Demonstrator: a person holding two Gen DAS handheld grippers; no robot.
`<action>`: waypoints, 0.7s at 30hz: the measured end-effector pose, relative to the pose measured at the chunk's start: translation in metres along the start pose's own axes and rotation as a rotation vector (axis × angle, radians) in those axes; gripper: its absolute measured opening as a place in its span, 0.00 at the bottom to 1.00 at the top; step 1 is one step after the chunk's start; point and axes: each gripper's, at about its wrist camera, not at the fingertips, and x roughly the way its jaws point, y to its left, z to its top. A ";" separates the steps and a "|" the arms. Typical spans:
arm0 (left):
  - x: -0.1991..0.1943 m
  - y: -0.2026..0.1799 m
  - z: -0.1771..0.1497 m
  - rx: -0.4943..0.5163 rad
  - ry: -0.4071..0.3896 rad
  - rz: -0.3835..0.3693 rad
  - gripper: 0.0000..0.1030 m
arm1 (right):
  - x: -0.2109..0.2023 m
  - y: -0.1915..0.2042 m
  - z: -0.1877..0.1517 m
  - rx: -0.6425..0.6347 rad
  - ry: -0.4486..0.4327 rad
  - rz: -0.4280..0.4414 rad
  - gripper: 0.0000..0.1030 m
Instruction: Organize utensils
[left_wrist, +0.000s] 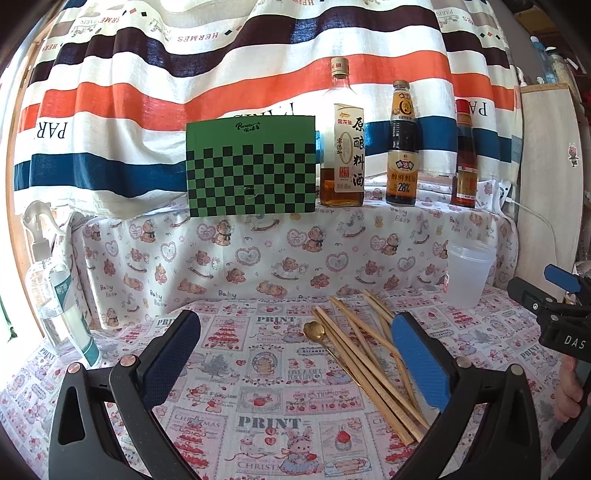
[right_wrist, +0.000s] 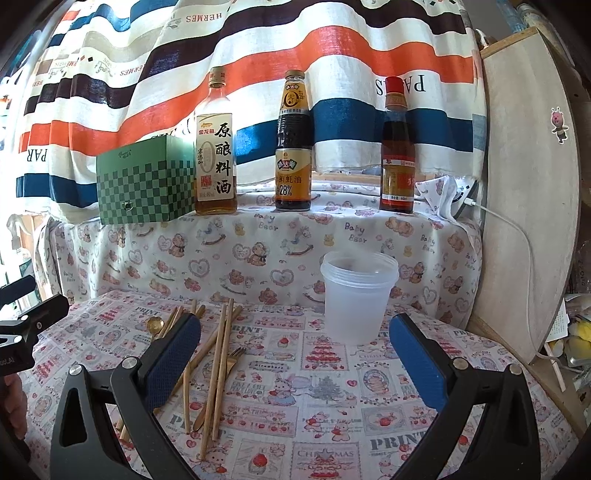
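Nothing is sorted yet, by the look of it. The chopsticks (left_wrist: 364, 354) lie loose and crossed on the patterned cloth of the worktop (left_wrist: 258, 406), with a small gold spoon (left_wrist: 314, 329) touching their left side and a gold fork (right_wrist: 232, 360) tucked among them in the right wrist view. The clear plastic cup (right_wrist: 356, 295) stands upright near the back right of the worktop, apart from the pile, and it appears empty (its translucent wall shows nothing inside).

The left claw (left_wrist: 295, 365) is spread wide with nothing between its pads, hovering low over the cloth with the utensils just inside its right finger. The right claw (right_wrist: 295, 365) is likewise wide open and empty, with the cup ahead between its fingers and the chopsticks by its left finger.

So the whole job seems to remain: every chopstick, the spoon and the fork presumably have to go into the cup, which looks like the intended holder.
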 end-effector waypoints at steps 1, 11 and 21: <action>-0.001 -0.002 0.000 0.008 -0.004 0.001 1.00 | 0.000 0.000 0.000 0.003 0.000 -0.005 1.00; 0.000 -0.001 0.000 0.003 0.000 -0.005 1.00 | 0.000 0.000 0.000 0.011 -0.002 -0.031 1.00; -0.001 0.003 0.000 -0.016 -0.003 0.019 1.00 | 0.000 -0.002 0.001 0.010 -0.004 -0.031 1.00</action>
